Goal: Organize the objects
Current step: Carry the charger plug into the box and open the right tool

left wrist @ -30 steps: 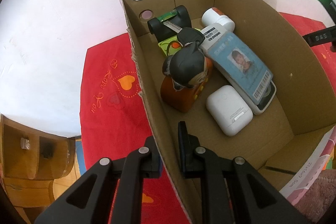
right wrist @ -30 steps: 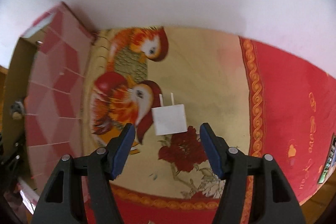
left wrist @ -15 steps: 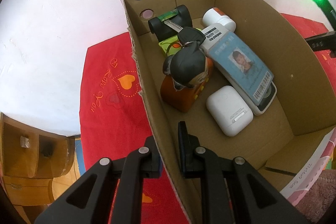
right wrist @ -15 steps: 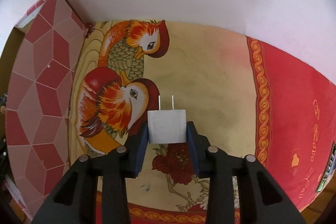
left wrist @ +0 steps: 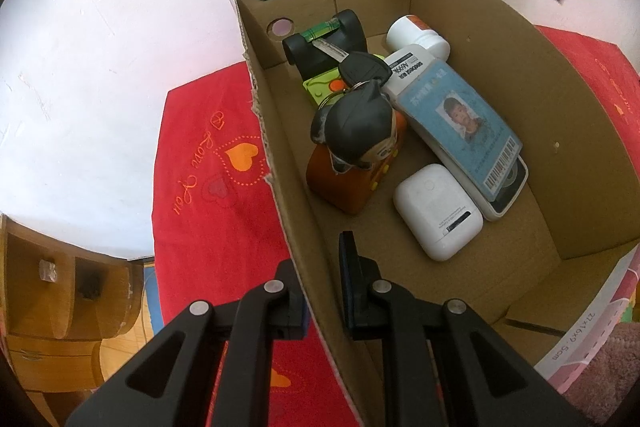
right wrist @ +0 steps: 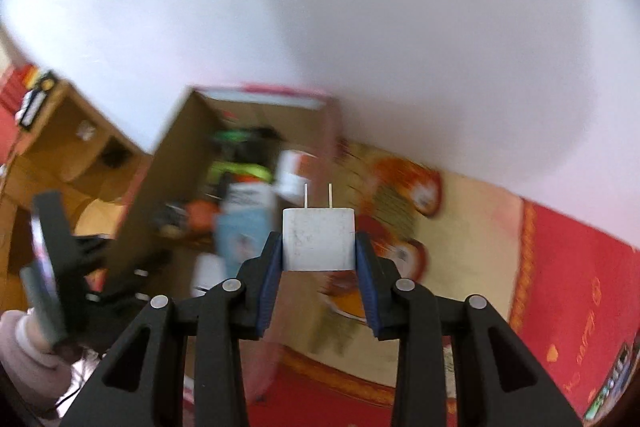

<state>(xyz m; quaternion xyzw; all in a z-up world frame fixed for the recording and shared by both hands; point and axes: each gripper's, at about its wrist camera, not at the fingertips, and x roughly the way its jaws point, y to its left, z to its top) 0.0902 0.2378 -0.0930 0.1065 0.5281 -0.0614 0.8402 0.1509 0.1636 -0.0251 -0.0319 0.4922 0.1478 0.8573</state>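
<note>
Two grippers: both gripping.
Right gripper (right wrist: 319,247): clamped on white charger (right wrist: 318,239), now lifted off the cloth toward the box.
Left gripper (left wrist: 322,281): still pinching cardboard box (left wrist: 280,187) wall.

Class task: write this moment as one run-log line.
left tongs: clamp cardboard box wall | right tongs: grip white charger plug, lifted | next: probably box

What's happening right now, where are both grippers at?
The left gripper is clamped on the side wall of the cardboard box, steadying it. Inside lie a white earbud case, an ID badge, a doll keychain and other small items. The right gripper holds a white charger plug, prongs pointing forward, lifted off the cloth and aimed toward the box. It is not yet in the box.
</note>
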